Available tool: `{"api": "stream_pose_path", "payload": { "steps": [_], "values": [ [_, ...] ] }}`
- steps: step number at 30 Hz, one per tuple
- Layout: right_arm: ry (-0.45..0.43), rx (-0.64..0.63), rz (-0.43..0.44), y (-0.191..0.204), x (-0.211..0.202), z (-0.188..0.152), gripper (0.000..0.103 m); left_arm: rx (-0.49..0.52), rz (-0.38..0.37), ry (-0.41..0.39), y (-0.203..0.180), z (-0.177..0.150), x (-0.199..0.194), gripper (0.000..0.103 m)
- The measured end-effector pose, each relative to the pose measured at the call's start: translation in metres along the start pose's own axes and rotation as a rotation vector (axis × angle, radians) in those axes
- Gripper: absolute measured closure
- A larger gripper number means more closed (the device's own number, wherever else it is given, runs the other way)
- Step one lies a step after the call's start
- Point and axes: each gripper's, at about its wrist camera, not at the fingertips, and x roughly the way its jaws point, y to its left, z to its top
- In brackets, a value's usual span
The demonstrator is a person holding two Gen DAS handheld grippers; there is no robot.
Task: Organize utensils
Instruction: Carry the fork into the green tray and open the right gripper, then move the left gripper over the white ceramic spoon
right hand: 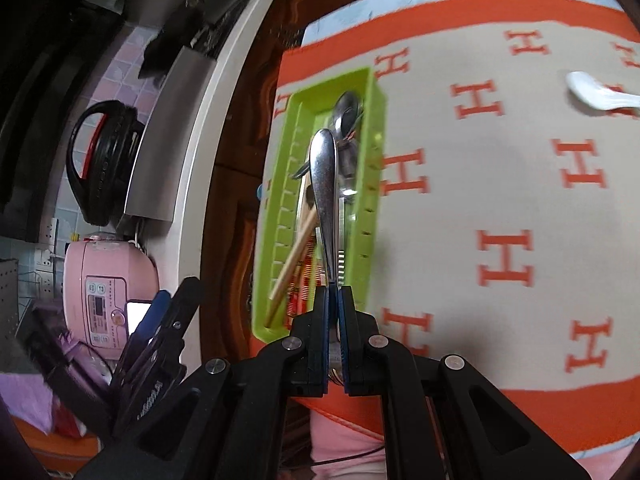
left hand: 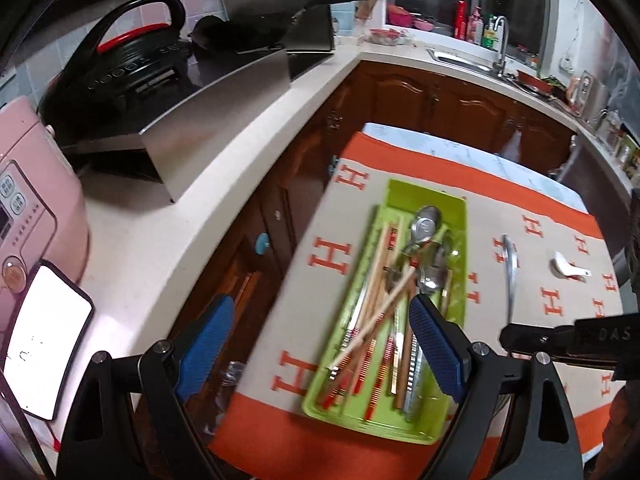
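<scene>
A green utensil tray lies on the H-patterned tablecloth, holding several chopsticks and metal spoons. My left gripper hovers open over the tray's near end, nothing between its blue pads. My right gripper is shut on the handle of a metal spoon, which hangs over the tray. In the left wrist view that spoon and right gripper are right of the tray. A white ceramic spoon lies on the cloth further right.
A white counter runs left of the table with a pink rice cooker, a black pressure cooker and a lit phone screen. Dark wooden cabinets and a sink stand behind. My left gripper shows lower left.
</scene>
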Motion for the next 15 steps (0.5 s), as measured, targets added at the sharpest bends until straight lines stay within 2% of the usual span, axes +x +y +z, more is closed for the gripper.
{"api": "stream_pose_path", "payload": {
  "steps": [5, 9, 13, 15],
  "values": [
    [0.049, -0.008, 0.025, 0.018, 0.035, 0.020, 0.099, -0.021, 0.009, 0.020, 0.006, 0.002, 0.006, 0.015],
    [0.072, 0.019, 0.025, 0.017, 0.055, 0.033, 0.098, -0.024, 0.017, 0.026, 0.005, 0.005, 0.008, 0.015],
    [0.063, 0.046, 0.060, 0.007, 0.058, 0.039, 0.084, -0.009, 0.009, 0.034, -0.004, 0.008, 0.005, 0.015],
    [0.059, 0.049, 0.072, 0.000, 0.054, 0.038, 0.083, 0.004, 0.000, 0.038, -0.012, 0.010, 0.003, 0.015]
  ]
}}
